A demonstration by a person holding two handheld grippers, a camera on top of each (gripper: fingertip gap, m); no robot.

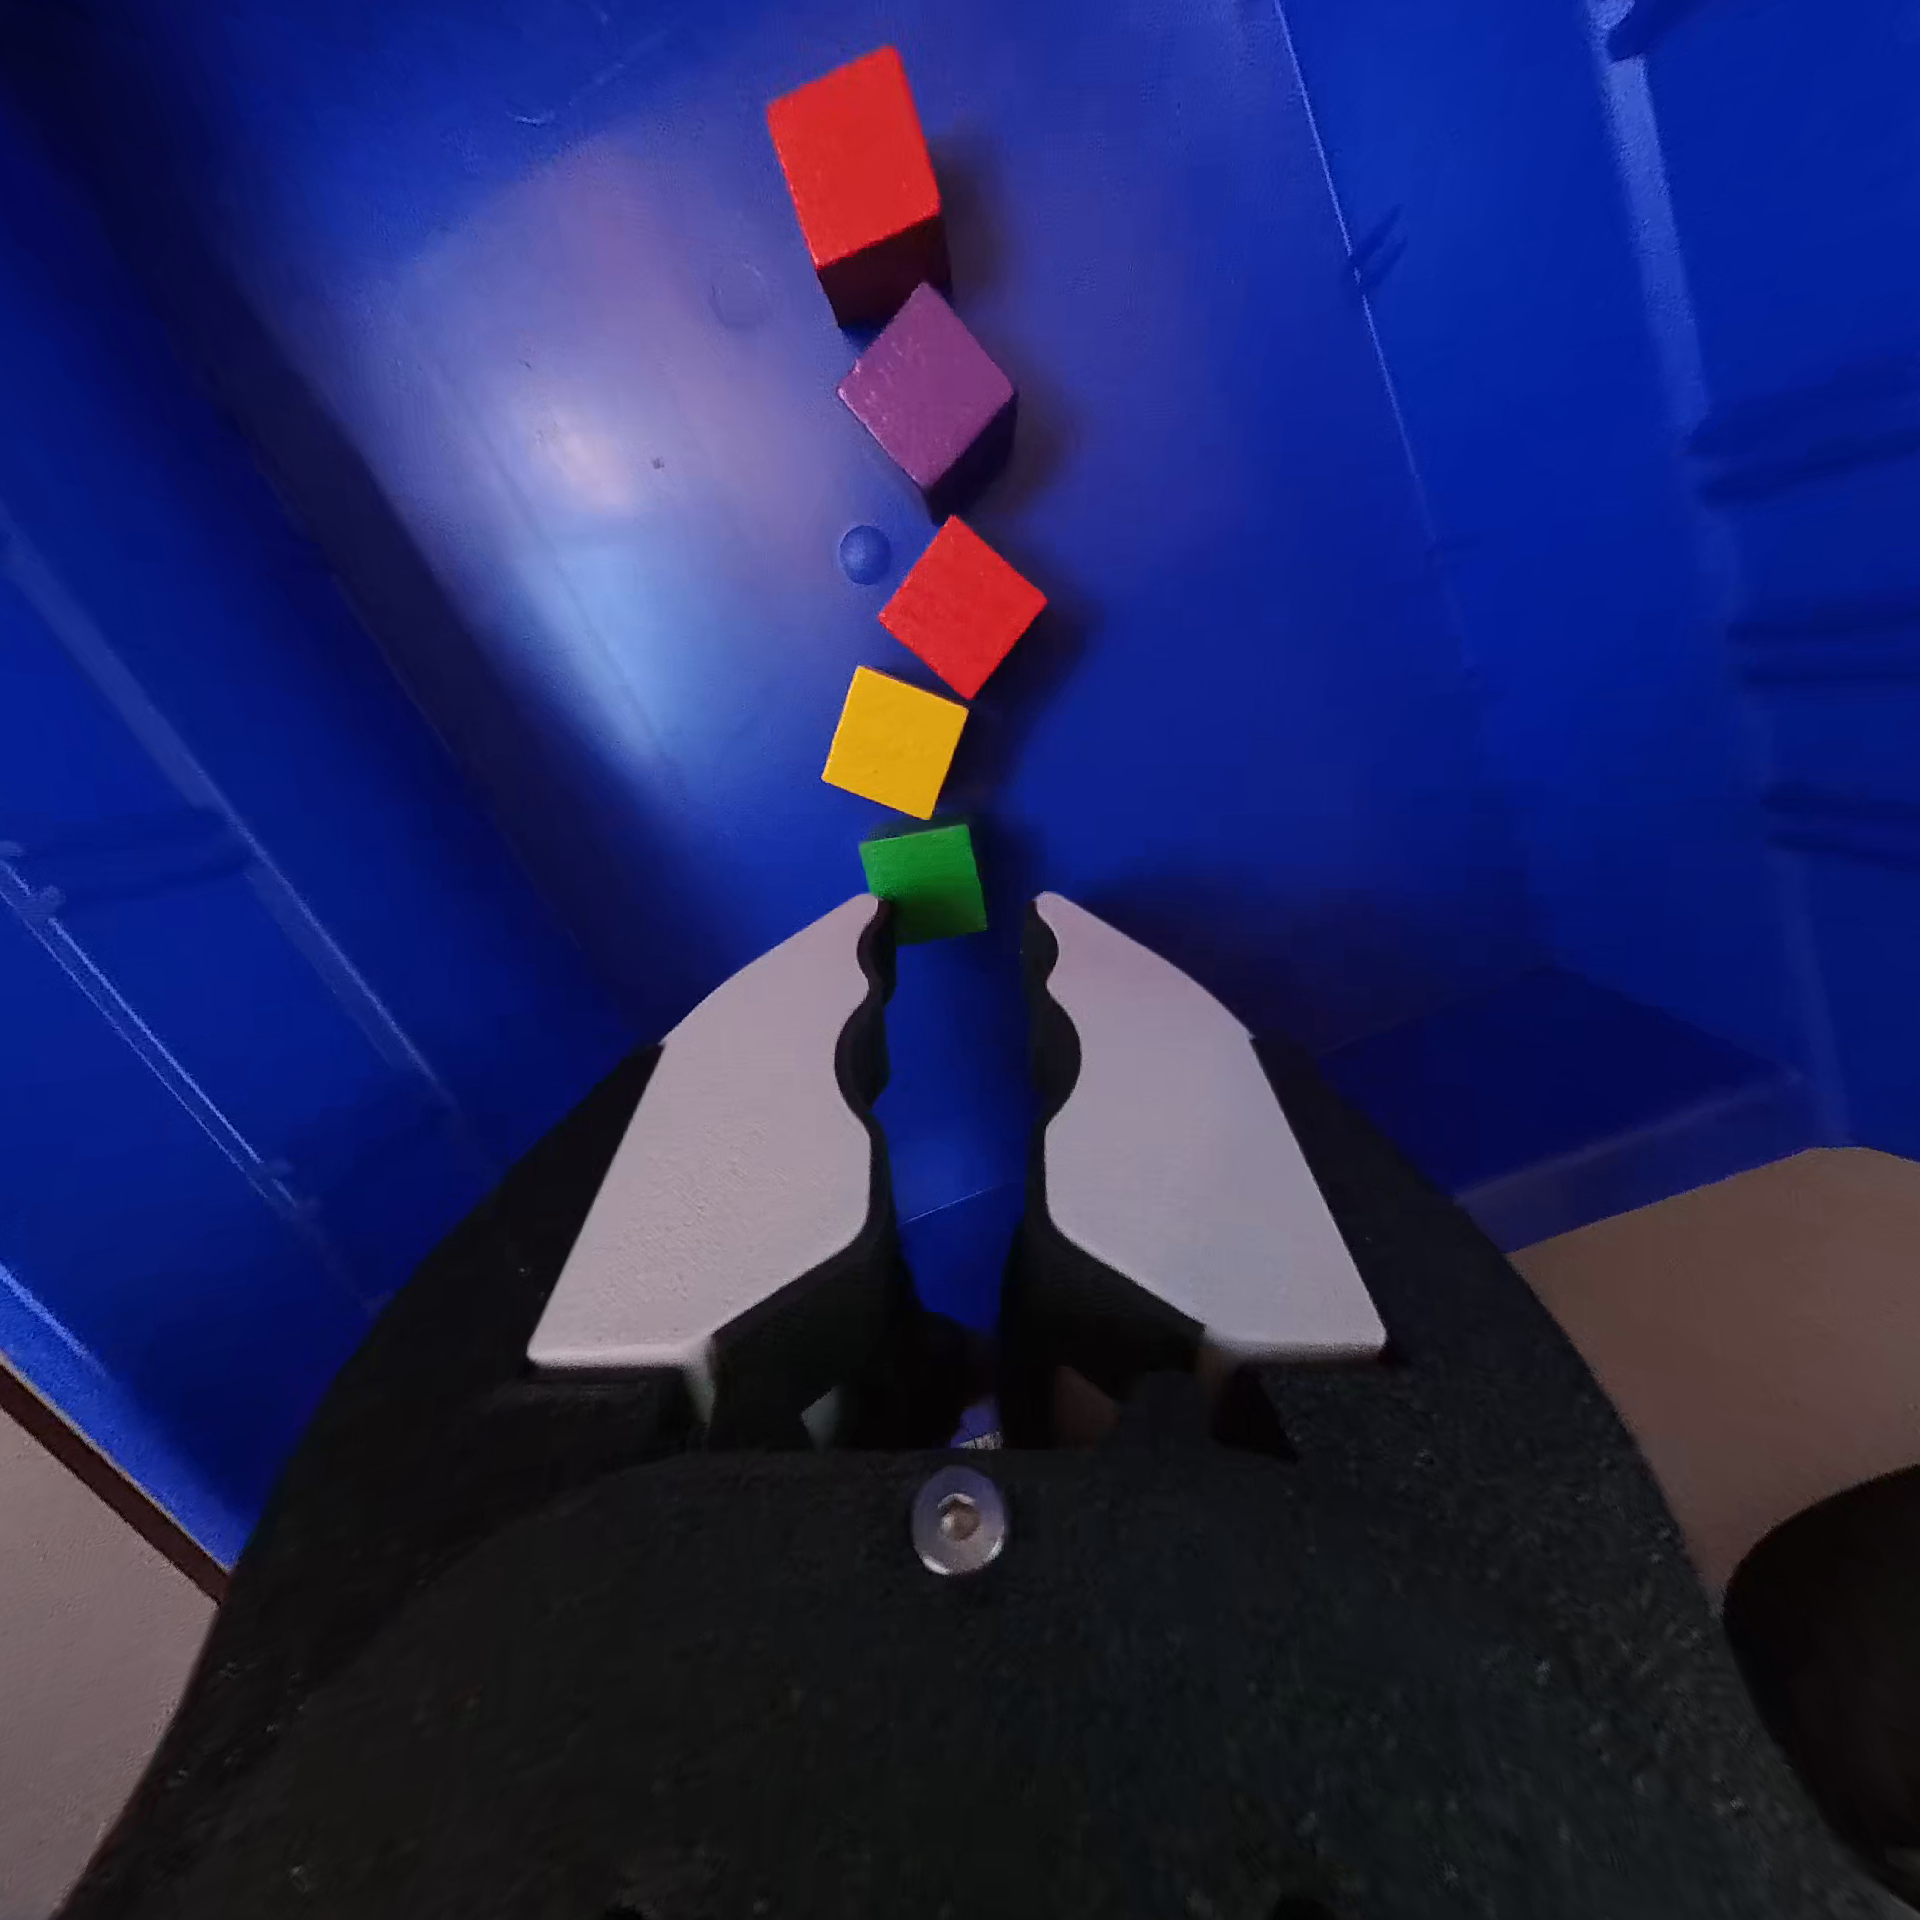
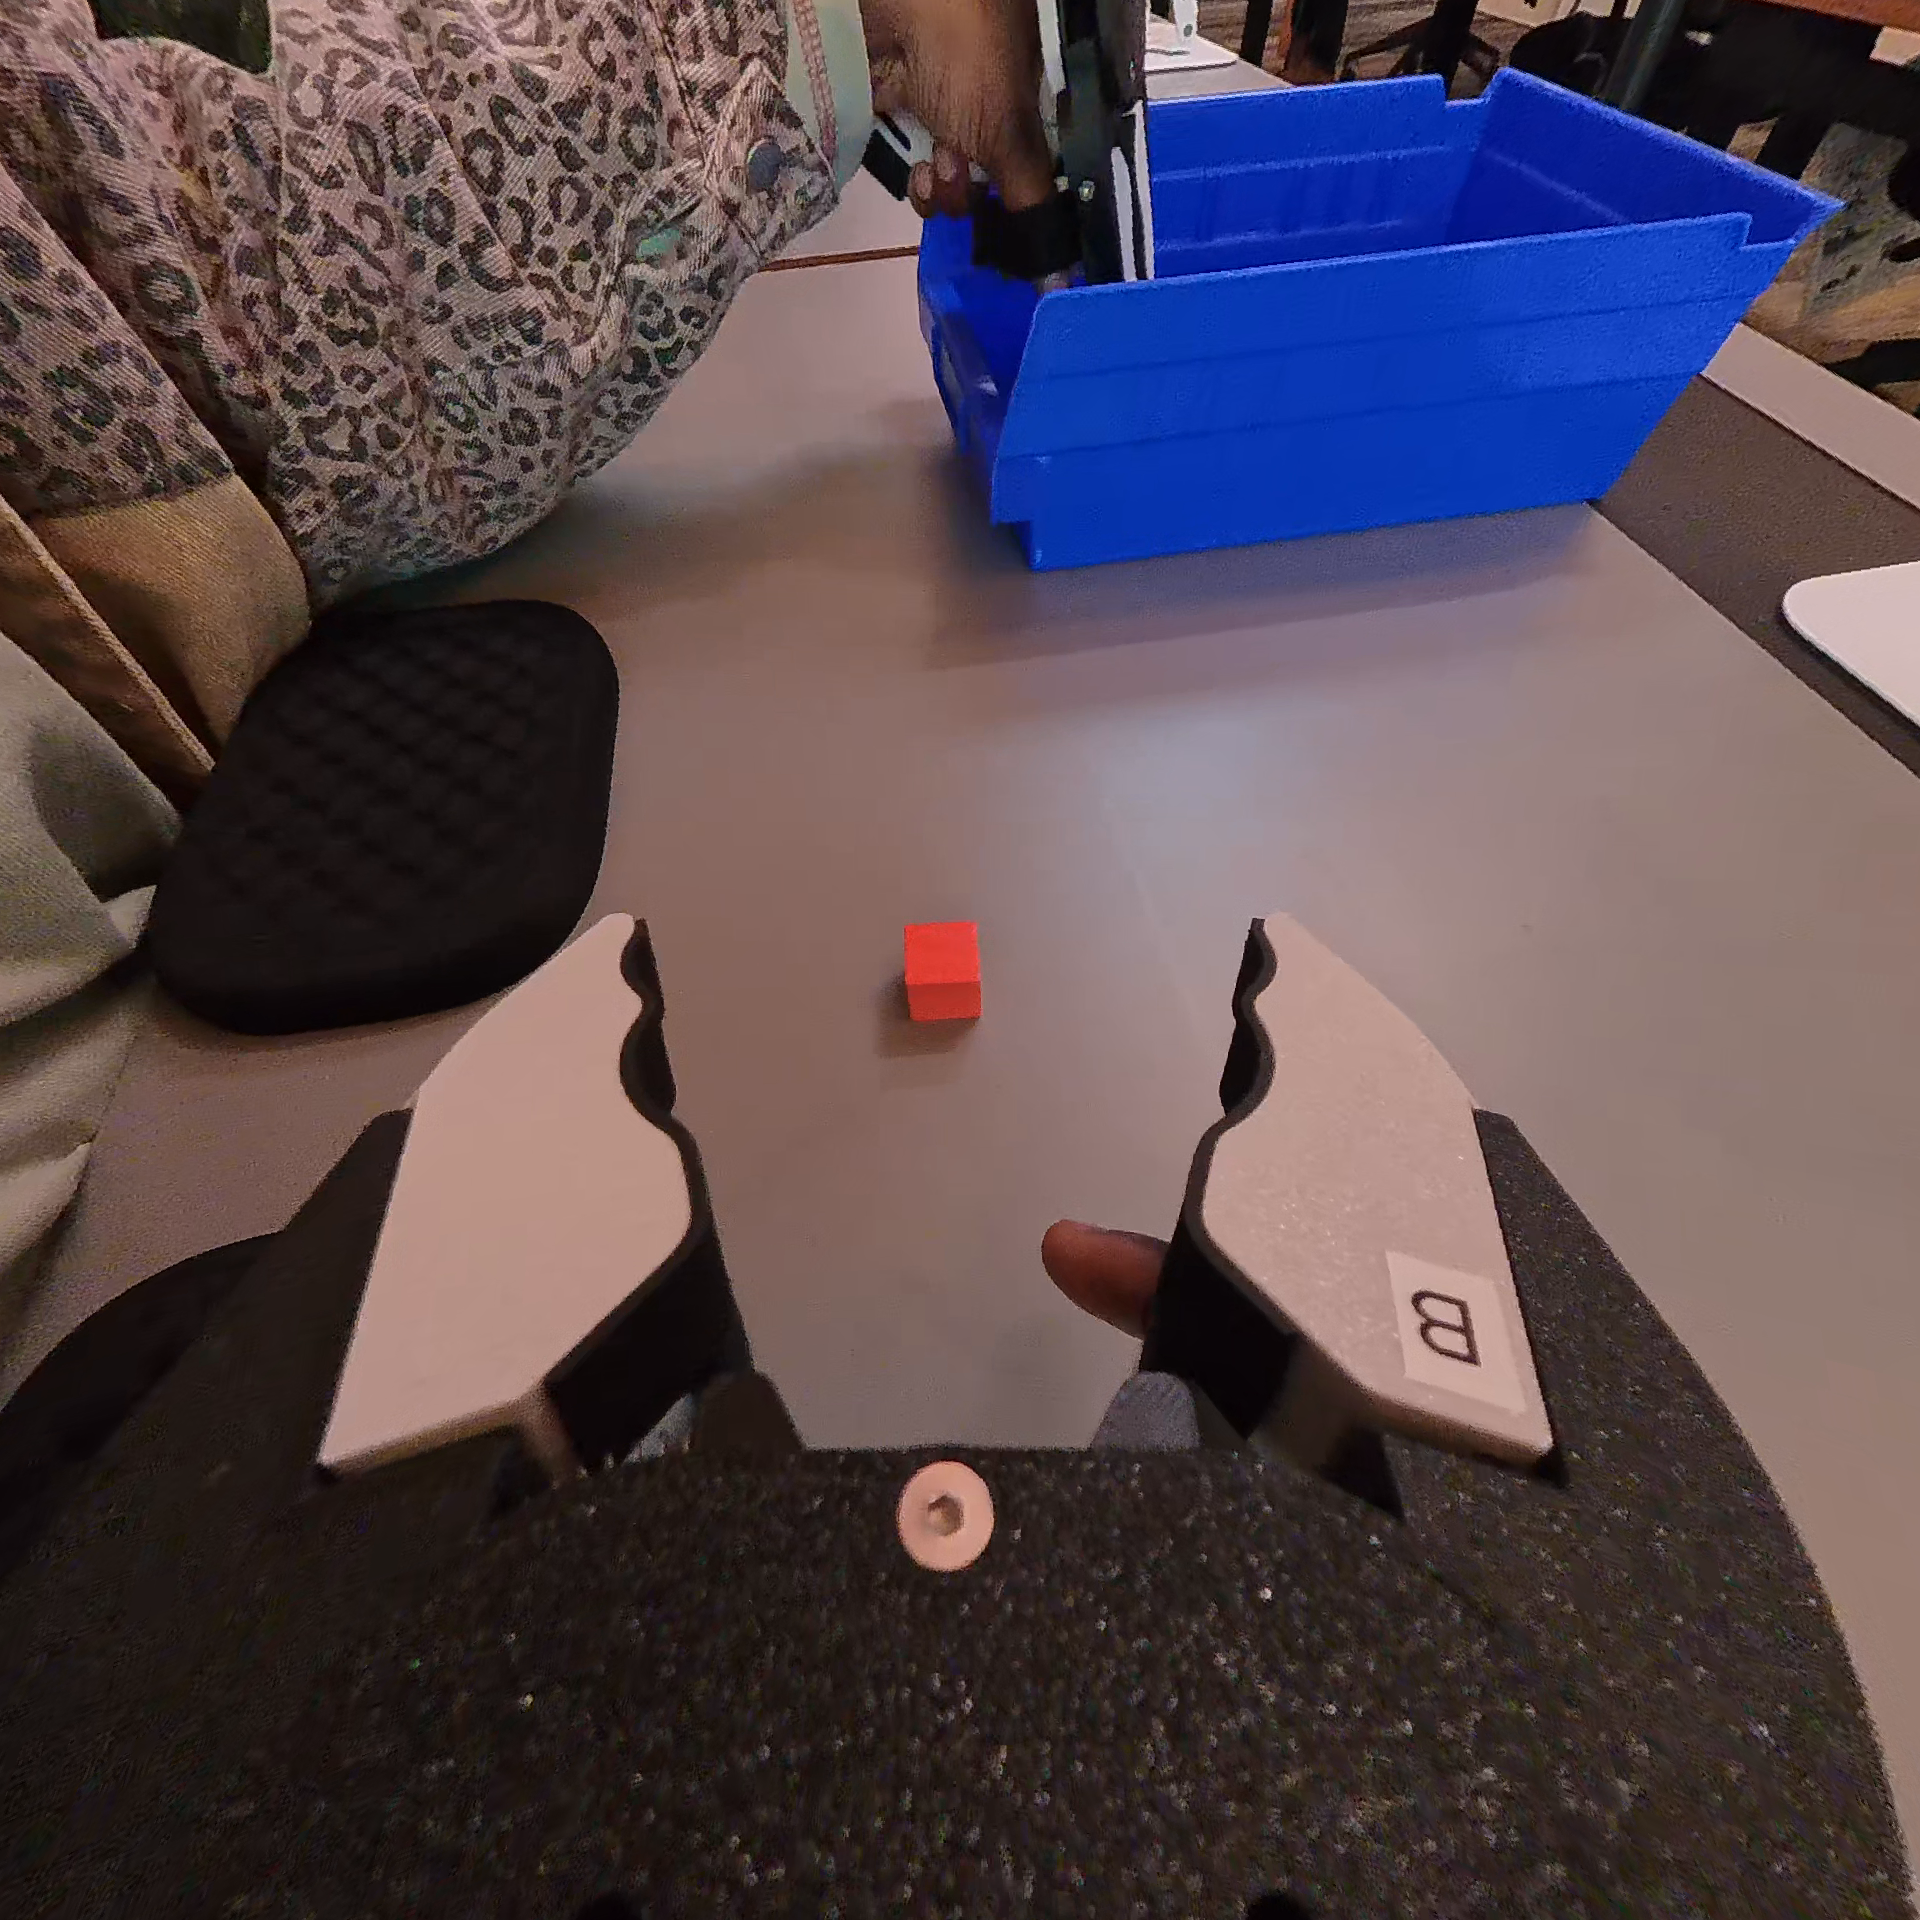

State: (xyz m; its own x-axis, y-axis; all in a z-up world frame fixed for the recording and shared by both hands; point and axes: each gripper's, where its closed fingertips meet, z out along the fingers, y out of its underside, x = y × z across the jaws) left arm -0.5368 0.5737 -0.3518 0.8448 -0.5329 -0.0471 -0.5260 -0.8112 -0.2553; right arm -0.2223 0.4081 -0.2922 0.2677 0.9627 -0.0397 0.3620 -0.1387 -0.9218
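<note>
In the left wrist view, my left gripper [image 1: 956, 904] reaches into a blue bin [image 1: 520, 520]. Its jaws are slightly apart and hold nothing. A green cube [image 1: 923, 881] lies just past the tips, close to the left fingertip [image 1: 868, 920]. Beyond it, a yellow cube [image 1: 894, 741], a red cube [image 1: 963, 606], a purple cube [image 1: 925, 387] and a larger-looking red cube [image 1: 854, 171] form a loose line on the bin floor. In the right wrist view, my right gripper [image 2: 943, 925] is wide open above the grey table [image 2: 1247, 831]. A small red cube [image 2: 941, 970] sits on the table just ahead, between the fingertips.
The blue bin [image 2: 1351, 395] stands at the far side of the table, with the left gripper [image 2: 1081, 208] and a hand in it. A patterned sleeve [image 2: 364, 260] and a black padded armrest [image 2: 395, 810] are at the left. A white object [image 2: 1860, 634] lies at the right edge. My hands' fingertips stand some 35 centimetres from each other.
</note>
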